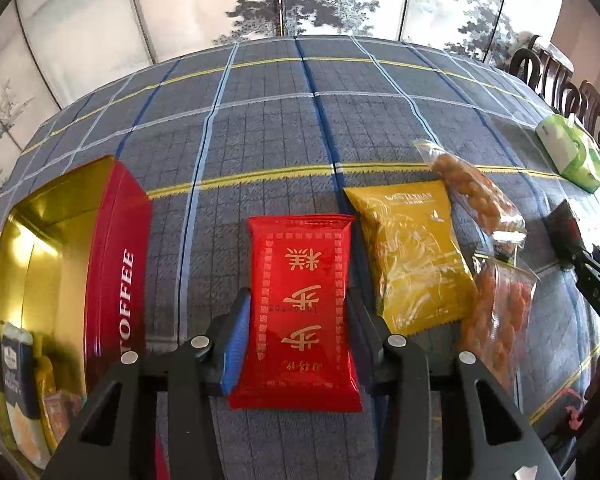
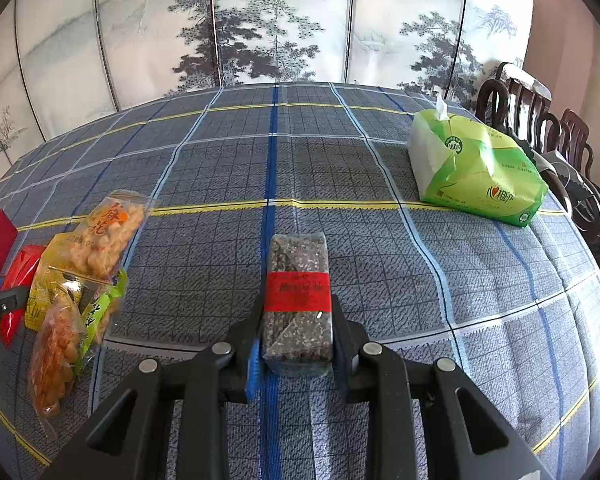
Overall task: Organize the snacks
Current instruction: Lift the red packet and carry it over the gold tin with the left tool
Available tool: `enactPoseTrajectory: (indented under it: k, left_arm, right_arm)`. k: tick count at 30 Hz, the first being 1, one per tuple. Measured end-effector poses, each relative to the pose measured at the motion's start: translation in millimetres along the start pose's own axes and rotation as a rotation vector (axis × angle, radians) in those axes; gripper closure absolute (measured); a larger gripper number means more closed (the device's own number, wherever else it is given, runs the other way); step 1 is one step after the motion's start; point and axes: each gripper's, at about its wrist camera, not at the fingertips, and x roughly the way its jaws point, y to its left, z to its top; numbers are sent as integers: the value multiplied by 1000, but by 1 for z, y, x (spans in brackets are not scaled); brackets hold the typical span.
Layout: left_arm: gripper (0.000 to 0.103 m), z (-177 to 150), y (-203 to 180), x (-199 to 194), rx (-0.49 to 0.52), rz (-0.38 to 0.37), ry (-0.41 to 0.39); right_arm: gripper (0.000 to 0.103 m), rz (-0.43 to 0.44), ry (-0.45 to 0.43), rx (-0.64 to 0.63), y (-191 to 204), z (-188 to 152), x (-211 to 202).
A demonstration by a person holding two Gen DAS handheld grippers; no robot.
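Your left gripper [image 1: 298,312] has its fingers pinched on the red snack packet [image 1: 300,312], one finger on each long edge; packet lies flat on the plaid tablecloth [image 1: 260,120], printed side up, its far end pointing to 12 o'clock. No earlier frame here, so only the current clamp is reported. At 9 o'clock of that packet sits the open red TOFFEE tin [image 1: 116,280], gold inside, with a few wrapped items visible in its near corner; tin and packet are apart, bare cloth between them. At 2 o'clock, just beside the red packet, lies the yellow packet [image 1: 412,256]. Two clear bags of fried twists sit at its right edge: far clear bag [image 1: 472,188] overlaps its top right corner, near clear bag [image 1: 496,320] at 4 o'clock touches its lower right side. Green tissue pack [image 1: 572,152] is well apart at the table's far right edge. Your right gripper [image 2: 298,320] is clamped on a dark speckled bar [image 2: 298,304] wrapped in clear film with a red label band; fingers press both long sides at the label, bar pointing to 12 o'clock along the blue stripe. Whether the bar rests on the cloth or is lifted, can't tell. In the right wrist view the snack cluster is at 9 o'clock of the bar, well apart; tissue pack at 1 o'clock.
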Motion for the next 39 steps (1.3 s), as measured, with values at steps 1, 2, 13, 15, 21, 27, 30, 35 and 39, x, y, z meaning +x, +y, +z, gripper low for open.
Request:
enactPoseTrajectory:
  k: [1, 2, 13, 15, 21, 27, 30, 35, 39]
  left_arm:
    - [63, -2, 0, -1, -2, -1, 2]
    - [63, -4, 0, -3, -4, -3, 3]
    - [63, -19, -5, -32, -6, -35, -12]
    - [63, -21, -5, -40, -8, -42, -17]
    - [63, -25, 5, -69, -30, -43, -50]
    - [63, -30, 29, -98, -72, -7, -96]
    - [63, -33, 45, -106, -92, 28, -112]
    - [63, -42, 81, -110, -147, 81, -107]
    - [63, -51, 107, -109, -193, 126, -92]
  right_arm:
    - [75, 0, 0, 0, 0, 0, 0]
    - [75, 0, 0, 0, 0, 0, 0]
    - [75, -5, -1, -5, 0, -1, 0]
    - [75, -5, -1, -5, 0, -1, -1]
    - [75, -7, -1, -7, 0, -1, -1]
    - [75, -9, -2, -9, 1, -2, -3]
    - [75, -9, -2, -9, 1, -2, -3]
    - [75, -11, -2, -11, 1, -2, -3]
    - [75, -12, -3, -11, 2, -3, -4]
